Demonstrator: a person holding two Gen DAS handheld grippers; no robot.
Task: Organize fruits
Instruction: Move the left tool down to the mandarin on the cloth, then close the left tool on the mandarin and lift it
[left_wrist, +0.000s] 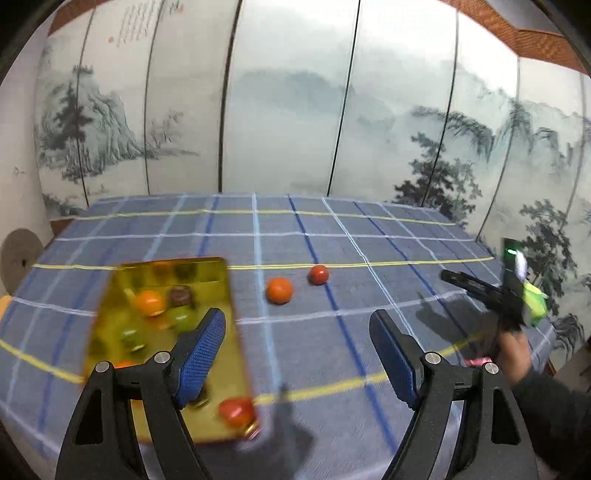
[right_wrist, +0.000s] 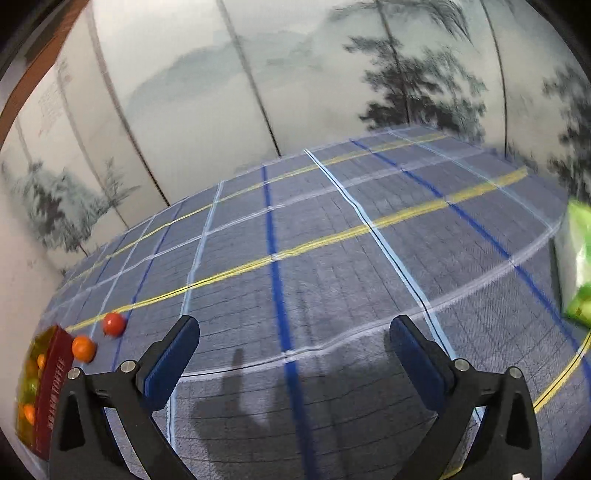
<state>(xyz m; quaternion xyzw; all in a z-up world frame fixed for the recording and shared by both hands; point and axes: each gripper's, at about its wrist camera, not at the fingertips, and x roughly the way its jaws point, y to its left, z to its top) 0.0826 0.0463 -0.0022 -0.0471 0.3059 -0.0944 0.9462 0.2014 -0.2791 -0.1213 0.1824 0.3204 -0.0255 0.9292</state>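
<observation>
A shiny gold tray (left_wrist: 225, 291) lies at the left of the table and holds several small fruits: orange (left_wrist: 149, 302), green (left_wrist: 183, 318) and red (left_wrist: 236, 410). Two loose fruits lie on the cloth to its right: an orange one (left_wrist: 279, 290) and a red one (left_wrist: 318, 274). My left gripper (left_wrist: 297, 354) is open and empty, its left finger over the tray. My right gripper (right_wrist: 293, 354) is open and empty above bare cloth; it also shows in the left wrist view (left_wrist: 476, 286). The tray (right_wrist: 51, 373) and loose fruits (right_wrist: 84, 348) (right_wrist: 114, 324) sit at the right view's far left.
A blue checked cloth (left_wrist: 332, 229) covers the table. A painted folding screen (left_wrist: 288, 110) stands behind it. A green and white bag (right_wrist: 580, 266) sits at the table's right edge. A round grey object (left_wrist: 20, 258) is left of the table.
</observation>
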